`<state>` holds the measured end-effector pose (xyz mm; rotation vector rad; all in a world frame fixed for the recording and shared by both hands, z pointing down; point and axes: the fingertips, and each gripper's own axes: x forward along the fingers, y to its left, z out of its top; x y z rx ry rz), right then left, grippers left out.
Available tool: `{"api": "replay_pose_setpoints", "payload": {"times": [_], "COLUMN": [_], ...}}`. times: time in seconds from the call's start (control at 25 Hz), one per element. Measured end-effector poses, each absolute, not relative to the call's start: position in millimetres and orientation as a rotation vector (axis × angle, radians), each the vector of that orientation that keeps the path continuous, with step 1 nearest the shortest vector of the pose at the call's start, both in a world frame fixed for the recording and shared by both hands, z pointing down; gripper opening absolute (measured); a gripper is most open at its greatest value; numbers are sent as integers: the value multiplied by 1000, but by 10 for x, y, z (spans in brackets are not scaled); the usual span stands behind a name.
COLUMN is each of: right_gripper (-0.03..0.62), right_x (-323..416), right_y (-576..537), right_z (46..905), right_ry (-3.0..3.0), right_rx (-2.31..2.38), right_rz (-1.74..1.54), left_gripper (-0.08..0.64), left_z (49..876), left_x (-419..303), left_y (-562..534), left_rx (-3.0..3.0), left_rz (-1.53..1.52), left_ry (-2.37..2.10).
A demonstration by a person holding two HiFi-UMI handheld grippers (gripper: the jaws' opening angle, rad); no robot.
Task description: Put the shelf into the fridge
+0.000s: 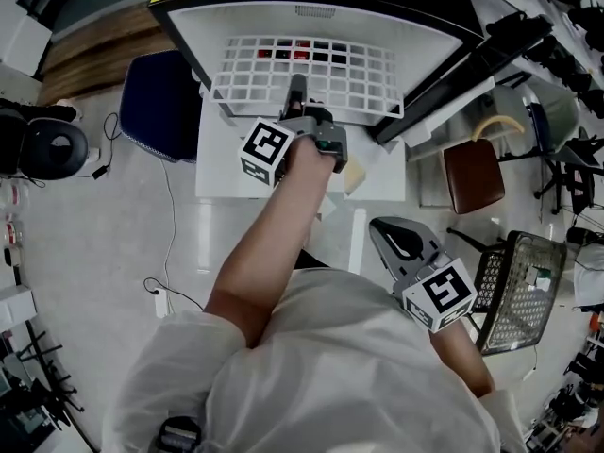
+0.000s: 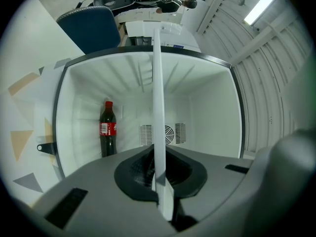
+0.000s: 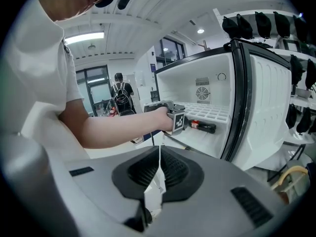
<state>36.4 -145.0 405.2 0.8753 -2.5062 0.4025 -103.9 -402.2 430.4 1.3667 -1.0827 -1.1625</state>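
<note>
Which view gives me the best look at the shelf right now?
Head view: the shelf shows its grid from above, with the left gripper clamped on its front edge. Left gripper view shows it edge-on, as a thin strip. Right gripper view catches only part, from the side.

The shelf [image 1: 311, 75], a white wire grid, is lying roughly level, its rear part inside the fridge [image 1: 236, 22] and its front edge projecting out. The left hand-held gripper [image 1: 297, 91] is clamping that front edge near mid-width. The fridge, black-framed with a white interior, is standing with its door open.
</note>
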Motion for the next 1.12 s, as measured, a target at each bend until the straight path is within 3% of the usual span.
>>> {"api": "replay_pose_setpoints", "payload": {"times": [1.12], "right_gripper": [18], "right_x": [393], "right_y": [-1792], "right_z": [4160], "right_ry": [-2448], "right_rx": [1171], "right_rz": [475], "left_gripper": [28], "left_z": [4289], "left_x": [-1005], "left_y": [-4741], "left_rx": [1461], "left_rz": [-1020], "left_ry": [-985]}}
